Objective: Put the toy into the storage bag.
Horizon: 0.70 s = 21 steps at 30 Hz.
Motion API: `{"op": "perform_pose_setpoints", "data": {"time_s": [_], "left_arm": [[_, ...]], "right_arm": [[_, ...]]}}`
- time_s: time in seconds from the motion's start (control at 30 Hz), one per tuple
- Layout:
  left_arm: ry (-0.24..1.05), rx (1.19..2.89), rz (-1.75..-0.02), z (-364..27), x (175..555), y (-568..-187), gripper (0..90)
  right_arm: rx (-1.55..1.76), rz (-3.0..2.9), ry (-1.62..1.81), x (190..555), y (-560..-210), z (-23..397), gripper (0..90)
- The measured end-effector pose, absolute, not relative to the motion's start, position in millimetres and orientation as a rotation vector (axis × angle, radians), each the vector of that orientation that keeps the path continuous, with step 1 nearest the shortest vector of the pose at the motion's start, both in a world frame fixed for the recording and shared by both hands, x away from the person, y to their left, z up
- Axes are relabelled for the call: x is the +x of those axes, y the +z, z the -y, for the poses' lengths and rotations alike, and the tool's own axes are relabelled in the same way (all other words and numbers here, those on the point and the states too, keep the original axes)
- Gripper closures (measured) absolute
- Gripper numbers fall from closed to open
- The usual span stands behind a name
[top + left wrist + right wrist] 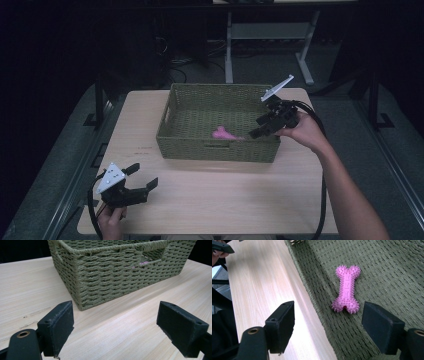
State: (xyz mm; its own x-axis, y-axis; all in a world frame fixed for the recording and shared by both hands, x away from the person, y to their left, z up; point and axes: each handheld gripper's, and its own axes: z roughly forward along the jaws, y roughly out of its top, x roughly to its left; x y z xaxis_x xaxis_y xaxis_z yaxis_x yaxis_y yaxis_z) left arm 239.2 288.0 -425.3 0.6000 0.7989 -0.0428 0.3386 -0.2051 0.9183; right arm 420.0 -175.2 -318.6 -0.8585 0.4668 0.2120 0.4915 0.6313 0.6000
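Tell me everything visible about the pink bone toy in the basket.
The pink bone toy is a small bone shape with knobbed ends covered in short spikes and a smoother shaft bearing a faint raised pattern; it looks like soft rubber. It lies flat on the woven floor of the green basket, near the front wall. Nothing grips it: the right gripper hangs open just above, its jaws apart and clear of the toy. Through the basket's handle slot, a pink sliver shows in the left gripper view.

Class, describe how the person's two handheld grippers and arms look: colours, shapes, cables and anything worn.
Both the left gripper and the right gripper are black, each with two blocky, flat-faced jaws and a grey three-cornered plate on top. A black cable trails from each. A brass-coloured ring sits at a jaw base in the gripper views. The forearms are bare, with no sleeve visible.
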Motion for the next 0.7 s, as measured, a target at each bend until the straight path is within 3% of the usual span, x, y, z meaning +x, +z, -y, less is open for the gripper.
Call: {"op": "perform_pose_setpoints", "data": {"time_s": [0.7], "left_arm": [[0.553, 1.792, -0.93, -288, 239, -426, 13.8]], "right_arm": [[-0.793, 2.81, -1.082, 391, -322, 181, 23.7]]}}
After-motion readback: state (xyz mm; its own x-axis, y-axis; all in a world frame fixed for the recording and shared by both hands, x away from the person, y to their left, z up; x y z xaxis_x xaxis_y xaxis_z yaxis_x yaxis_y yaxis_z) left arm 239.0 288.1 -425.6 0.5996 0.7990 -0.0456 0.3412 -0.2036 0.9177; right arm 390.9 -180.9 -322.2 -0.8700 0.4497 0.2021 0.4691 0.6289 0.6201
